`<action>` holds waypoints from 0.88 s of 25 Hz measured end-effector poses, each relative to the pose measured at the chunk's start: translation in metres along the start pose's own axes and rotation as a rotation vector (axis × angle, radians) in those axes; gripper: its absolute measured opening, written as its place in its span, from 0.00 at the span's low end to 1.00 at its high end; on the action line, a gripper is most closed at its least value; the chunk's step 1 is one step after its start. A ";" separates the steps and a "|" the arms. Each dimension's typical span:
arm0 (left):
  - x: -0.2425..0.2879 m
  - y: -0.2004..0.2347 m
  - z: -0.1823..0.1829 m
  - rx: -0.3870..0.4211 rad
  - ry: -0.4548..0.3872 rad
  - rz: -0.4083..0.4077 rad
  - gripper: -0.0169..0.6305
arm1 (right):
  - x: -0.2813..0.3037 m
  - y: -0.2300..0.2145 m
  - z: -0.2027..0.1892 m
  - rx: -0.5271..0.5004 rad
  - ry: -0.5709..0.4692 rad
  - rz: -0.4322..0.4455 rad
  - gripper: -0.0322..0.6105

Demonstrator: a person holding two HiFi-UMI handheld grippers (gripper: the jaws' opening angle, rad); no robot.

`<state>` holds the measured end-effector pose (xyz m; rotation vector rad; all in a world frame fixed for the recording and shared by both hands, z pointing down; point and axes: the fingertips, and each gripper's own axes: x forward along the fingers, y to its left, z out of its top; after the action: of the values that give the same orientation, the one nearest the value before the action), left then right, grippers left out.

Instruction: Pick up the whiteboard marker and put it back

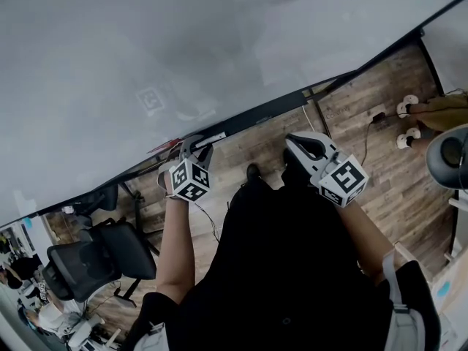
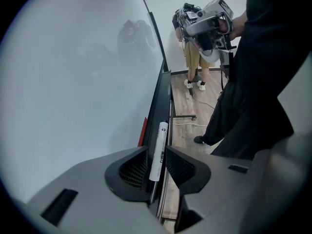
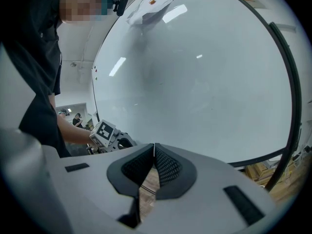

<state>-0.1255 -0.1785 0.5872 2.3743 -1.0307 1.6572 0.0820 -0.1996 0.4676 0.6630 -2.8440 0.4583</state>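
A white whiteboard marker lies along the black tray at the bottom edge of the whiteboard. My left gripper points down at the tray and stands open, its pads on either side of the marker without pressing on it. In the head view the left gripper is at the tray, with the marker showing just beyond its tips. My right gripper is shut with nothing in it and faces the board; in the head view the right gripper hangs over the floor, to the right of the left one.
A red object sits on the tray beside the marker. A black office chair stands at the lower left on the wooden floor. A person in white shoes stands at the right, and a cable trails nearby.
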 end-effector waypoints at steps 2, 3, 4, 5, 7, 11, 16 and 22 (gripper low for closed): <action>0.001 0.000 -0.002 0.010 0.014 -0.002 0.22 | -0.002 -0.001 0.000 0.001 0.000 -0.007 0.08; 0.001 0.001 -0.003 0.015 0.022 -0.004 0.22 | -0.002 -0.001 -0.001 0.001 -0.001 -0.010 0.08; 0.002 0.000 -0.005 0.022 0.032 -0.008 0.22 | -0.003 -0.001 0.000 0.002 -0.002 -0.013 0.08; 0.003 0.000 -0.007 0.029 0.042 -0.013 0.22 | -0.003 -0.001 0.000 0.002 -0.003 -0.015 0.08; 0.004 -0.002 -0.009 0.045 0.058 -0.024 0.22 | -0.003 -0.001 0.001 0.002 -0.006 -0.017 0.08; 0.006 -0.003 -0.009 0.054 0.063 -0.032 0.22 | -0.004 -0.001 0.001 0.001 -0.006 -0.020 0.08; 0.006 -0.004 -0.011 0.053 0.059 -0.052 0.21 | -0.005 0.000 -0.001 -0.001 -0.003 -0.027 0.08; 0.009 -0.005 -0.013 0.044 0.063 -0.084 0.17 | -0.004 0.000 -0.005 0.004 0.003 -0.032 0.08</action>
<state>-0.1315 -0.1732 0.6020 2.3401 -0.8807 1.7300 0.0859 -0.1960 0.4711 0.7067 -2.8259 0.4594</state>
